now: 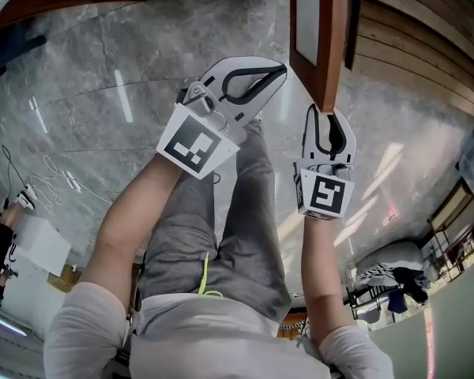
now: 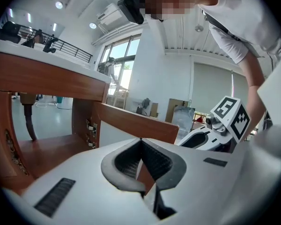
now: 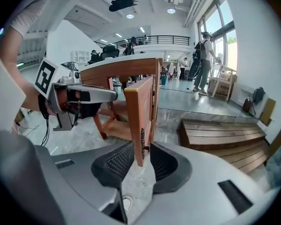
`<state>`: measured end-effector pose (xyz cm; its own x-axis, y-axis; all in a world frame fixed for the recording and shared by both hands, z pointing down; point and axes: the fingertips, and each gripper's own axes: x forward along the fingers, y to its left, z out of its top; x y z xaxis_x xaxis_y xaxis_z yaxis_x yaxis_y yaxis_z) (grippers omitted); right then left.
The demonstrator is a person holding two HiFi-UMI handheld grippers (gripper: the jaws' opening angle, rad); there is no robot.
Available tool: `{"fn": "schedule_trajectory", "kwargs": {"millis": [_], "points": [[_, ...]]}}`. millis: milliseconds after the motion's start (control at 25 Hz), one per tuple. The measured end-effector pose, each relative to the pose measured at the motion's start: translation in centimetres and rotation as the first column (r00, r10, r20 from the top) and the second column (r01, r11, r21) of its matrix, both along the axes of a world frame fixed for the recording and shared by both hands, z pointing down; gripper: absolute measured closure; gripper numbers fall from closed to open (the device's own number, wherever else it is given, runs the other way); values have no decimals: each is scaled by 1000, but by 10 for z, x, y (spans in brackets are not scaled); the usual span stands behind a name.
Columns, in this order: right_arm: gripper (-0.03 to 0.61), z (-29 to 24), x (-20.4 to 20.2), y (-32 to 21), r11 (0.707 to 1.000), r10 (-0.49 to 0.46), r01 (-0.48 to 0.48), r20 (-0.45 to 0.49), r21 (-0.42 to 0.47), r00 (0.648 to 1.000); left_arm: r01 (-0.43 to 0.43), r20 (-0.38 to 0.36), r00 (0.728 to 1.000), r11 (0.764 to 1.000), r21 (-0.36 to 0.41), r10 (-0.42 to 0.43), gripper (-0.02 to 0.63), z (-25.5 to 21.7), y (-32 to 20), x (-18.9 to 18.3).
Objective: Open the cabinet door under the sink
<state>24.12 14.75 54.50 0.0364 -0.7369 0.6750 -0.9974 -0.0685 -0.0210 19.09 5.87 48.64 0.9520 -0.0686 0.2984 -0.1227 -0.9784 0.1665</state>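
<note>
The brown wooden cabinet door (image 1: 332, 38) stands swung out, edge-on in the head view. My right gripper (image 1: 329, 115) is shut on the door's free edge; in the right gripper view the door (image 3: 143, 107) runs down between the gripper's (image 3: 141, 156) dark pads, by a small metal fitting. My left gripper (image 1: 278, 71) hovers left of the door, shut on nothing, its tips (image 2: 141, 142) meeting. Past them the left gripper view shows the door (image 2: 136, 125), its hinges (image 2: 90, 130) and the open cabinet inside (image 2: 47, 153). The white sink top (image 3: 126, 62) sits above.
Grey marble floor (image 1: 103, 93) lies below. A low wooden stepped platform (image 3: 225, 135) is to the right of the door. White cables (image 1: 51, 180) trail on the floor at left. My grey-trousered legs (image 1: 245, 227) are under the grippers. People stand far back (image 3: 203, 60).
</note>
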Motion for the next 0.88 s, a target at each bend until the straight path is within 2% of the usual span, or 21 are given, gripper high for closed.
{"fn": "schedule_trajectory", "kwargs": {"millis": [320, 520, 680, 880], "points": [[459, -16, 0, -2, 1000, -2, 2, 7, -13, 1000, 9, -4, 1000, 1000, 19, -9, 606, -22, -7, 0], [500, -29, 0, 1, 998, -3, 4, 10, -67, 1000, 18, -6, 1000, 1000, 25, -18, 606, -45, -12, -9], [522, -52, 1, -7, 1000, 1, -1, -14, -25, 1000, 31, 9, 999, 999, 36, -31, 606, -69, -20, -25], [537, -96, 10, -11, 1000, 21, -22, -50, -20, 999, 51, 22, 998, 997, 61, -53, 606, -117, -25, -44]]}}
